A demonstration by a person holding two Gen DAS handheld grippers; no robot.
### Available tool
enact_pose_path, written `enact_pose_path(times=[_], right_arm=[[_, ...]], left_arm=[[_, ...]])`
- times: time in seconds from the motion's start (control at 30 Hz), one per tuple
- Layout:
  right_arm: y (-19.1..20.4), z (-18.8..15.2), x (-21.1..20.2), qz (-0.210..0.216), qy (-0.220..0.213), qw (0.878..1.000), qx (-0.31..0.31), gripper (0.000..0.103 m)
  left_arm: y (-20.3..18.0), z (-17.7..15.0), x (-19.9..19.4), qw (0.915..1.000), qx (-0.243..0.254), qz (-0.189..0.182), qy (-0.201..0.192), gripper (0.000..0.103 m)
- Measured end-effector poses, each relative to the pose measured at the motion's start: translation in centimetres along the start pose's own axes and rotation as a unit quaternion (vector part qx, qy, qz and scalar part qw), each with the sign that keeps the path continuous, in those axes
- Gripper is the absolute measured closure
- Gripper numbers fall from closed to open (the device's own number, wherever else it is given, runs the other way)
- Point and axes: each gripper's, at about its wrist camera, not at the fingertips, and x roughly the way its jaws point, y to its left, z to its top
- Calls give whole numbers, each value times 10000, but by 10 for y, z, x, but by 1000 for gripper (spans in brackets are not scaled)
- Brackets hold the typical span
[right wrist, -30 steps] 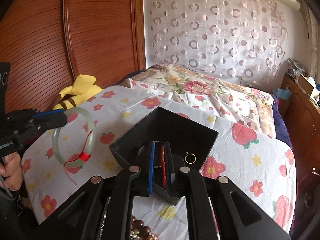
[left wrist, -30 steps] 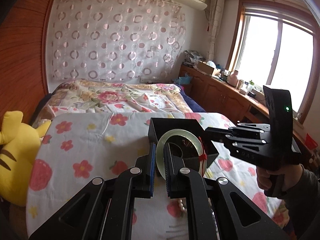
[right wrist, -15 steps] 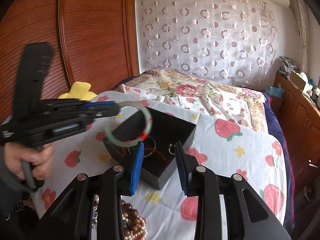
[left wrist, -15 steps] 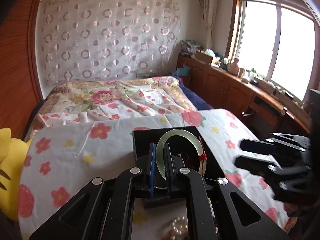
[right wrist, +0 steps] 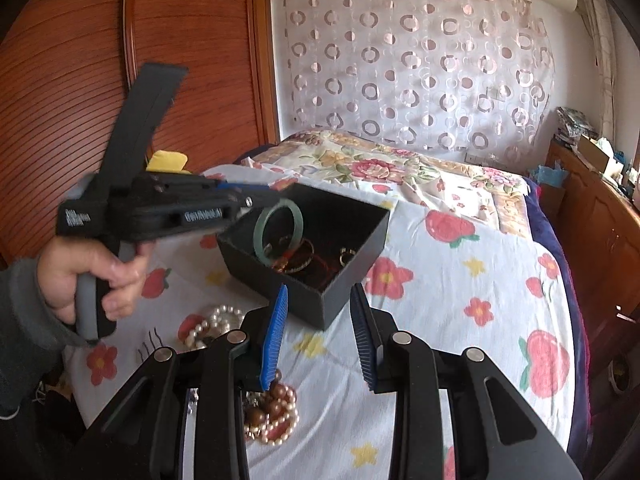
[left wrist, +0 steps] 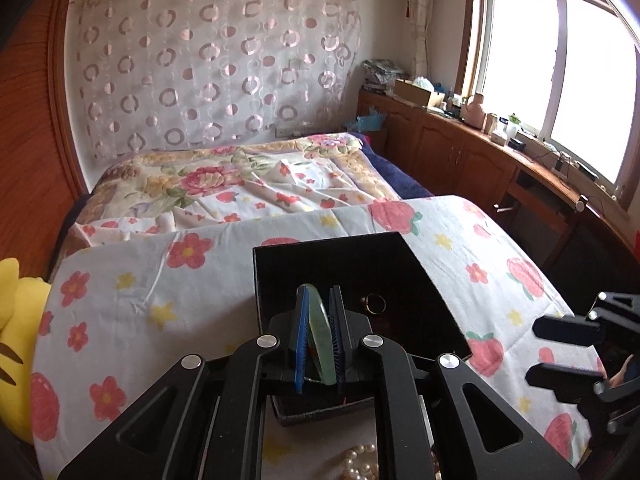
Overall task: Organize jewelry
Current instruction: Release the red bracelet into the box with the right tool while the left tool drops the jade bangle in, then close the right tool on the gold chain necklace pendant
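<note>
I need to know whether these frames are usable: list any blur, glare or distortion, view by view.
Left wrist view: window blown out white, room lines bowed by the fisheye, green bangle between the pads sharp. Right wrist view: left gripper and the hand holding it motion-blurred, black box fairly sharp, corners vignetted dark.

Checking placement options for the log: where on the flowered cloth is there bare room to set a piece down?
Bare cloth lies right of the black box, and a wide patch left of it toward the yellow plush. It is crowded in front of the box: pearl strands and brown beads. The box holds a ring and bangles.
</note>
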Motion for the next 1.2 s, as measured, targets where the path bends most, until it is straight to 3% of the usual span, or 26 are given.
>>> enact_pose_path(times=[0.03,0.17,0.37,0.7,0.93,1.0,1.07,1.2], right_arm=[[1,-4,-1,13,32,10000,8,68],[2,-20,0,65,205,9997,70,68],[3,-47,11,82,569,9982,150,68],[16,-74,9,74,891,9960,-68,68],[19,-76,24,-149,1062,9941,-171,69],[19,-73,26,-154,1063,9941,-180,75],[22,-74,27,-125,1070,9938,-261,98],[24,-75,23,-160,1072,9933,-391,98]], left_arm=[[-1,1,-2,10000,-5,-15,-8,91],[-1,-7,-28,9997,-28,-66,-222,60],[-2,-32,-58,9991,40,-191,-371,35],[17,-86,-85,9994,-243,-154,-216,30],[24,-97,-90,9992,-354,-116,-175,30],[24,-98,-91,9992,-328,-114,-199,30],[22,-99,-94,9992,-308,-112,-221,30],[15,-103,-97,9994,-211,-105,-247,30]])
